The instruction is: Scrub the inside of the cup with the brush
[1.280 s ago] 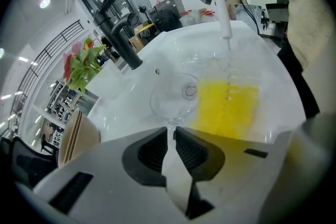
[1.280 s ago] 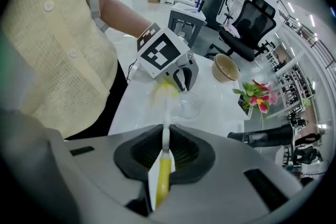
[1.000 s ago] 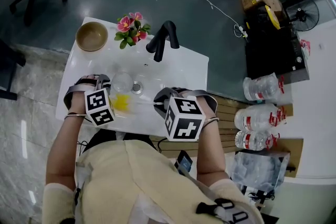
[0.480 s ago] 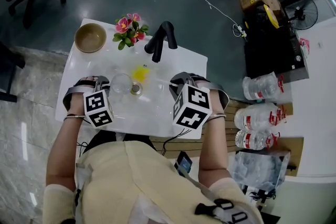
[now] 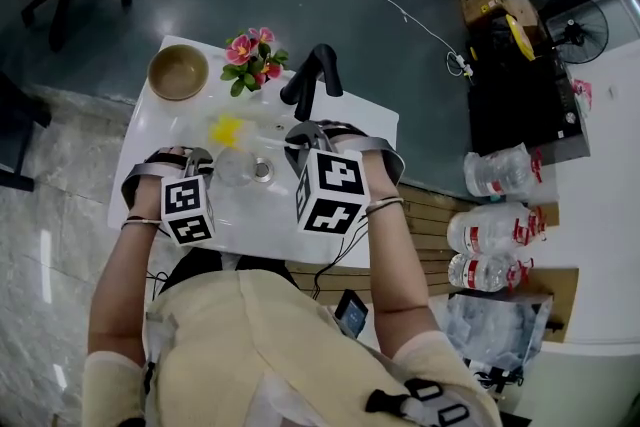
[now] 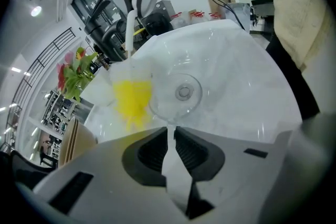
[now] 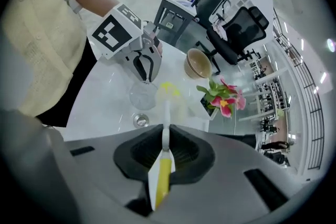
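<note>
Right now the left gripper (image 6: 171, 131) has its jaws drawn narrow on the near rim of the clear cup (image 6: 177, 93), pinching only that thin glass edge. The cup sits low in the white basin (image 5: 165, 120), just left of the drain (image 5: 263, 170); whether it stands straight or leans toward the gripper I cannot tell.

The right gripper (image 7: 165, 139) is clamped on the end of the brush (image 7: 166, 107), its yellow-and-white handle running out between the pads. The yellow bristle head is not in the cup. It hangs just beyond the far rim, on the side toward the flowers (image 5: 250, 48), so the scrubbing proper looks not yet begun.

The weak point, as I judge it, is that one-edge pinch. If the bristles land on the rim and not in the mouth, or press hard against one inner wall, the cup could pivot in the jaws, slip free and knock about the basin. The brush is held far from its head, so a small wrist wobble swings the bristles wide. The black faucet (image 5: 310, 75) stands near on the far right, and a careless swing could clip it.
</note>
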Action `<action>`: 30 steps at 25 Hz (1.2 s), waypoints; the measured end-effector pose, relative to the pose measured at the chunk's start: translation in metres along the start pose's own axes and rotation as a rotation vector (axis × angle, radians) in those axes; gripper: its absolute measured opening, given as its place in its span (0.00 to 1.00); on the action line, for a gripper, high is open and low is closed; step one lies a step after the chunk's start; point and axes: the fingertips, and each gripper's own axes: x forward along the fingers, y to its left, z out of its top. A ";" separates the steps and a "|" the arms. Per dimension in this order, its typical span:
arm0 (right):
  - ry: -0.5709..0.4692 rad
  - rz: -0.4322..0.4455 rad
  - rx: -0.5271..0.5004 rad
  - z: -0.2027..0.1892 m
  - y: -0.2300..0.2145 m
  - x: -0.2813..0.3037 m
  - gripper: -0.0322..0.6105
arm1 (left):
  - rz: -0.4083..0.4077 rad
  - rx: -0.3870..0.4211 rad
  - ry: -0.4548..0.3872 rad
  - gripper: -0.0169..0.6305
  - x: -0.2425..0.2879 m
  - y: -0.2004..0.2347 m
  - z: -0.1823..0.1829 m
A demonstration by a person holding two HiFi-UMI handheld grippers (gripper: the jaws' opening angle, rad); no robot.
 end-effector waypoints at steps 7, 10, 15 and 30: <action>0.026 0.049 -0.134 0.012 -0.003 0.012 0.12 | -0.011 0.038 -0.004 0.11 0.001 -0.005 0.002; 0.077 0.066 -0.151 0.002 -0.004 0.015 0.12 | -0.010 0.041 -0.004 0.11 0.001 -0.005 0.002; 0.117 0.097 -0.137 -0.011 0.004 0.019 0.12 | -0.013 0.042 -0.002 0.11 0.001 -0.006 0.001; 0.179 0.120 -0.069 -0.035 0.026 0.011 0.12 | -0.008 0.016 0.017 0.11 0.003 -0.003 0.000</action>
